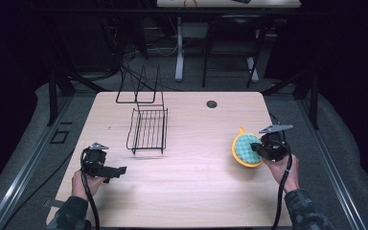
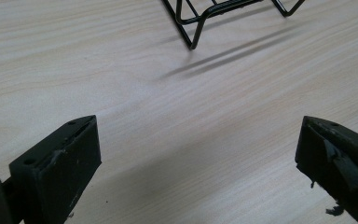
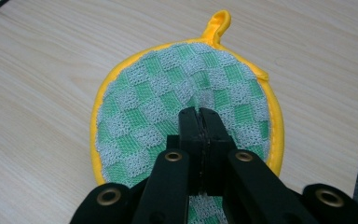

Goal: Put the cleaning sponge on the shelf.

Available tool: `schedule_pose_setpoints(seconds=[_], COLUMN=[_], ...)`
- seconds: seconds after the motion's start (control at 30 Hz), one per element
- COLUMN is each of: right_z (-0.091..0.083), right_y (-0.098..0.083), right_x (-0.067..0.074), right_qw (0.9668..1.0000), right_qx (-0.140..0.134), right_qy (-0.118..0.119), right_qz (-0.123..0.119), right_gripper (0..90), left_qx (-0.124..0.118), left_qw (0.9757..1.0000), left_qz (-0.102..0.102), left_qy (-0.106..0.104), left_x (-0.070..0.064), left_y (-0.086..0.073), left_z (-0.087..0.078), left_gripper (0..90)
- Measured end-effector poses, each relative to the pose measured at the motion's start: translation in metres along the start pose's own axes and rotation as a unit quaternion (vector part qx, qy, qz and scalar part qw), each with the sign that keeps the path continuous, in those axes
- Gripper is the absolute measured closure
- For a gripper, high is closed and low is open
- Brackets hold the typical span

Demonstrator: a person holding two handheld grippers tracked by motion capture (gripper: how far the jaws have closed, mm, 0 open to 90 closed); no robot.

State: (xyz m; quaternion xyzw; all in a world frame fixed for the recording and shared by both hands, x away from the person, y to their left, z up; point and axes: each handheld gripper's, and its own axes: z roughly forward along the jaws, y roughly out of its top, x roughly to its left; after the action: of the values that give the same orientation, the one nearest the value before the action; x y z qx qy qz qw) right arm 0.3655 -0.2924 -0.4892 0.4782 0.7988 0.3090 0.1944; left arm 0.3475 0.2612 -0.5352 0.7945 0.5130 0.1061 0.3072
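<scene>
High view: a person at a wooden counter [image 1: 187, 191] holds the left hand-held gripper [image 1: 120, 170] low near the front edge, with a black wire rack [image 1: 147, 130] ahead of it and to its right. The right hand-held gripper [image 1: 254, 147] rests over a round potholder [image 1: 243, 148] with a yellow rim.

Left gripper view: the jaws stand wide apart over bare wood, and the wire rack's [image 2: 205, 16] foot lies well ahead.

Right gripper view: the jaws are pressed together, tips on the green-and-white checked potholder [image 3: 158, 100]. Whether they pinch its fabric cannot be told. Its yellow loop [image 3: 218, 22] points away, beyond the tips.
</scene>
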Motion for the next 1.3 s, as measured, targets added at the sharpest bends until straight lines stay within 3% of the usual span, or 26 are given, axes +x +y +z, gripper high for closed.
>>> schedule_pose_setpoints(seconds=[0.43,1.3], right_z=[-0.003,0.007], right_y=[0.015,0.040], right_x=[0.014,0.040], right_qw=[0.9996,0.9977], right_qx=[-0.019,-0.026], right_qy=[0.015,0.042], right_qz=[-0.016,-0.046], right_gripper=[89.8,89.7], left_qx=[0.000,0.000], left_qw=[1.0000,1.0000], left_qz=[0.001,0.001], left_qy=[-0.001,-0.004], left_x=[0.000,0.000], left_y=[0.000,0.000], left_z=[0.000,0.000], left_gripper=[0.2,0.2])
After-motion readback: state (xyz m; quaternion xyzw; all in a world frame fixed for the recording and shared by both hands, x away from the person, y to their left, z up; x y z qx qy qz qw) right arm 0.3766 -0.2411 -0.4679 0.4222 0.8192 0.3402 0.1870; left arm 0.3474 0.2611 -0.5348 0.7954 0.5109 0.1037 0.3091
